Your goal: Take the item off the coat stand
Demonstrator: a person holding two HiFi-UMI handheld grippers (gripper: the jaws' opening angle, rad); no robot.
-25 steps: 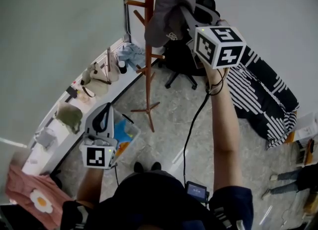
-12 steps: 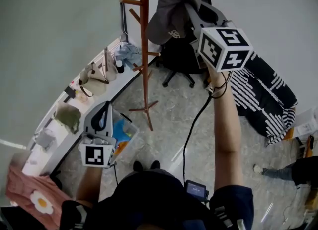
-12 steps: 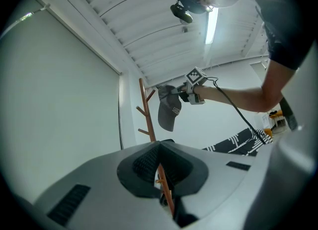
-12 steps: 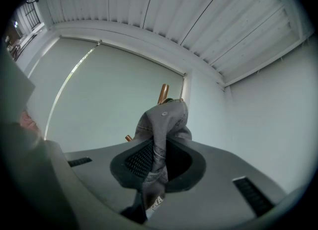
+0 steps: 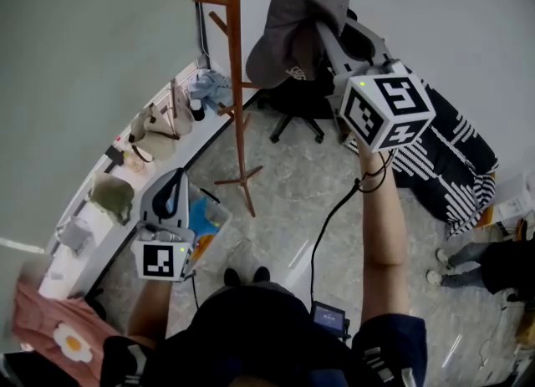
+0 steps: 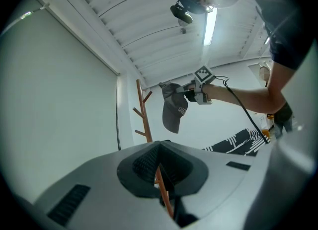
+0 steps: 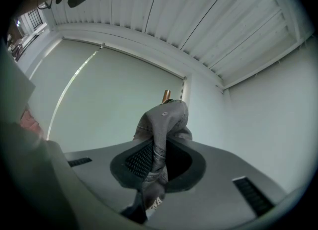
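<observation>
- Already the cap [image 5: 288, 26] hangs clear of the coat stand [image 5: 233, 84]. It is up high, just to the right of the pole's top, and no peg touches it that I can make out.
- Right gripper [image 5: 321, 19]: arm raised overhead, fingers clenched on a fold of the cap's fabric.
- Left gripper [image 5: 173, 195]: low by the person's waist, fingers closed together on nothing.
- Step in hand, by my judgement: carrying the cap away from the stand.
- To do it well:
  - Keep the pinch firm, since only a thin fold seems caught.
  - Draw outward from the upturned pegs before lowering, so the hanging edge cannot snag.
  - Move steadily so the cap does not swing.
- Orientation: the cap dangles with its long axis near vertical. The crown end is up at the fingers. What looks like the brim points down toward the floor, angled slightly toward the stand.
</observation>
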